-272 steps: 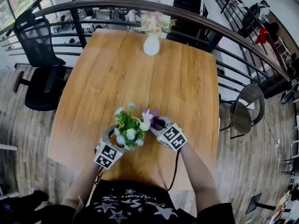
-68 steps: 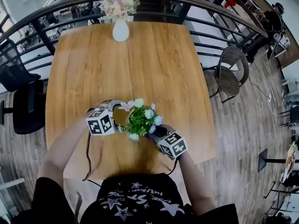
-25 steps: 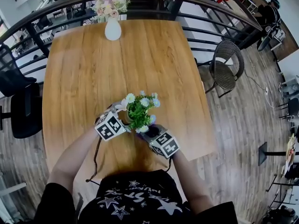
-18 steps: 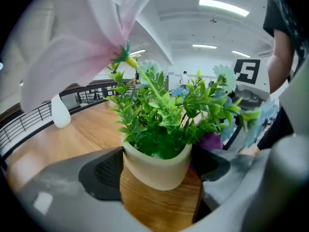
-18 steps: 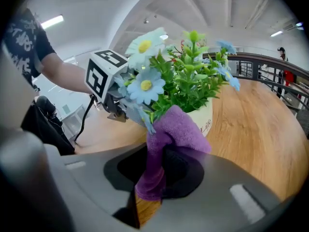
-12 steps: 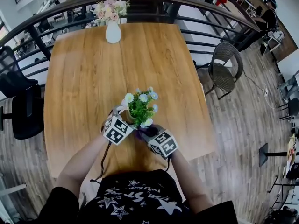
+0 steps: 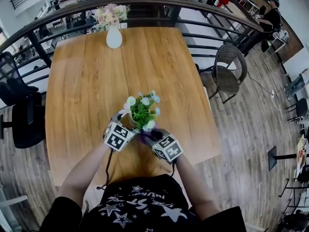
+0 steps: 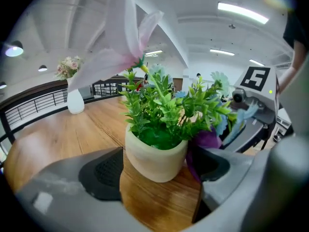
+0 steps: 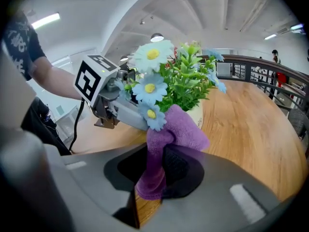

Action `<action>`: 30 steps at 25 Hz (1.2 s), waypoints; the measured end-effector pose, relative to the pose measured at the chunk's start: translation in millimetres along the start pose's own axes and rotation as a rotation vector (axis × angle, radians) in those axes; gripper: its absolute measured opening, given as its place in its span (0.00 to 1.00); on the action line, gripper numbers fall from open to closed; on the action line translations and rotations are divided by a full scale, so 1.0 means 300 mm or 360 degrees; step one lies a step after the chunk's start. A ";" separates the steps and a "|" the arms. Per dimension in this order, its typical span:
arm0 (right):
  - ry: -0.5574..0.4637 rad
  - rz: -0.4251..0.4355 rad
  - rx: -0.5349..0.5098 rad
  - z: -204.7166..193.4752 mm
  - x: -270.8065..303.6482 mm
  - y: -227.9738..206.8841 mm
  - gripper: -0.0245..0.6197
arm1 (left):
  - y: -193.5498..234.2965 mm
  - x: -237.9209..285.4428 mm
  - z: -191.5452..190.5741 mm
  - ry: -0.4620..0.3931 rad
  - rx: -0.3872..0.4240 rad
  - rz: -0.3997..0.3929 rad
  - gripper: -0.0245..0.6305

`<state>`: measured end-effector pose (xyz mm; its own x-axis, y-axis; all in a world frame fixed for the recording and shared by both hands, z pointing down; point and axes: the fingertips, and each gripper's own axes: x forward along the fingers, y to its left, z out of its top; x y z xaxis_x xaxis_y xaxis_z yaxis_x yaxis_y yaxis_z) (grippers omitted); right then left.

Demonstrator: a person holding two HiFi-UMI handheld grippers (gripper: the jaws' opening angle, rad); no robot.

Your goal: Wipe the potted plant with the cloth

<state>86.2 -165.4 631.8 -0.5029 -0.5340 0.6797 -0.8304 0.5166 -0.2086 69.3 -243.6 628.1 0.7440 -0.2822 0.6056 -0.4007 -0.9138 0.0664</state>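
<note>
A small potted plant (image 7: 141, 110) with green leaves and pale blue and white flowers stands in a cream pot (image 8: 155, 156) near the front of the wooden table (image 7: 159, 66). My left gripper (image 7: 126, 125) comes in from the left. Its jaws sit on either side of the pot, against it (image 8: 157, 170). A purple cloth (image 9: 176, 132) is pinched in my right gripper (image 9: 161, 170), which reaches in from the right (image 7: 149, 138). The cloth's free end lies against the pot's rim under the flowers and also shows at the pot's side (image 8: 205, 141).
A white vase of pink flowers (image 7: 114, 36) stands at the table's far edge, in front of a dark railing (image 7: 203, 6). A black office chair (image 7: 21, 120) is on the left and a wicker chair (image 7: 227, 76) on the right. The table's near edge is just behind the grippers.
Over the last second both grippers have stayed at the pot. The right one, holding the cloth, has drawn slightly closer to the pot's near side. The head view has drifted.
</note>
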 end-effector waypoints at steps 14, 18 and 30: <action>-0.0057 -0.0181 0.0074 -0.040 -0.087 0.051 0.17 | -0.058 -0.236 -0.068 -0.0203 -0.0213 0.0068 0.75; -0.0042 -0.0182 0.0059 -0.066 -0.095 0.087 0.17 | -0.075 -0.289 -0.075 -0.0257 -0.0217 0.0093 0.75; -0.0121 -0.0030 -0.0022 -0.050 -0.118 0.195 0.17 | -0.205 -0.414 -0.129 -0.0335 -0.0397 0.0225 0.74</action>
<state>59.1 -106.2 606.1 -0.5043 -0.5929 0.6279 -0.8368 0.5150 -0.1858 -19.1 -141.0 579.3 0.7552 -0.4785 0.4480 -0.6066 -0.7692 0.2011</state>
